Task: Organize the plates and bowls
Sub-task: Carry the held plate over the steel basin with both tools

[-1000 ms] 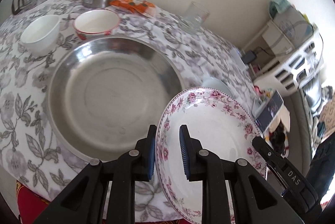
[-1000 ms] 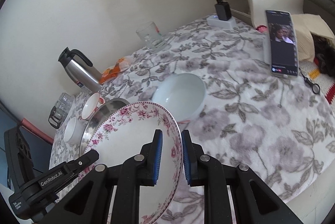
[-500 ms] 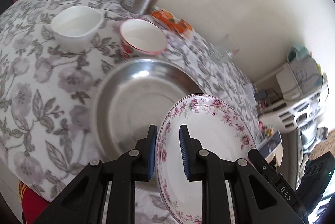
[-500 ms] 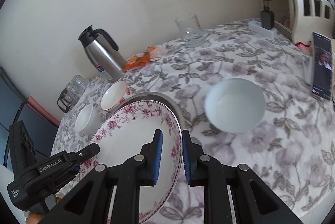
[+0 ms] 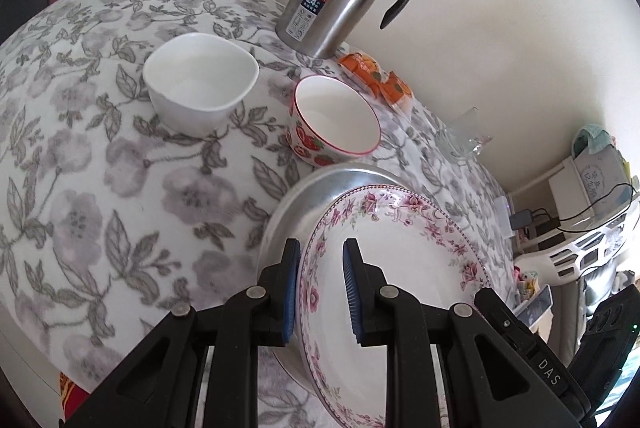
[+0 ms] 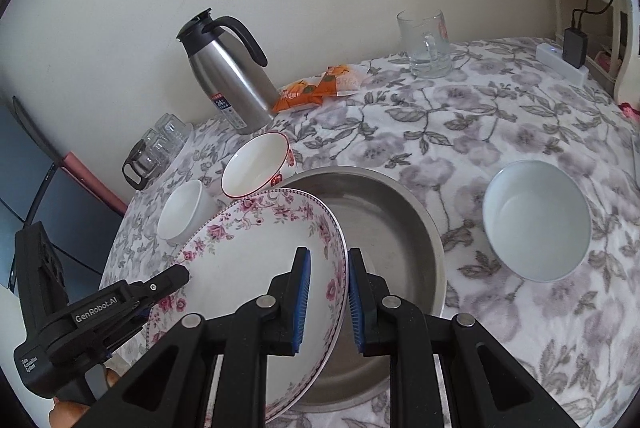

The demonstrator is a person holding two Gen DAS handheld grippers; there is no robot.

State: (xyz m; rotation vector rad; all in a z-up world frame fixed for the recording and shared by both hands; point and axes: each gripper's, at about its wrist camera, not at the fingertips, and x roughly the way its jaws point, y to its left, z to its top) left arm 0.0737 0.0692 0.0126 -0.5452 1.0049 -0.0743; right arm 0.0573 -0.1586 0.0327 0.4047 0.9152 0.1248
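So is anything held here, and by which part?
Yes: the white floral-rimmed porcelain plate. The left tool pinches its rim on one side and the right tool pinches the opposite rim, above the round steel basin.

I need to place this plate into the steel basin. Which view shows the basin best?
The right wrist view: the steel basin shows most of its floor and rim beyond the floral plate. In the left wrist view only an arc of its rim shows behind the plate.

Plate over basin, bowls behind.
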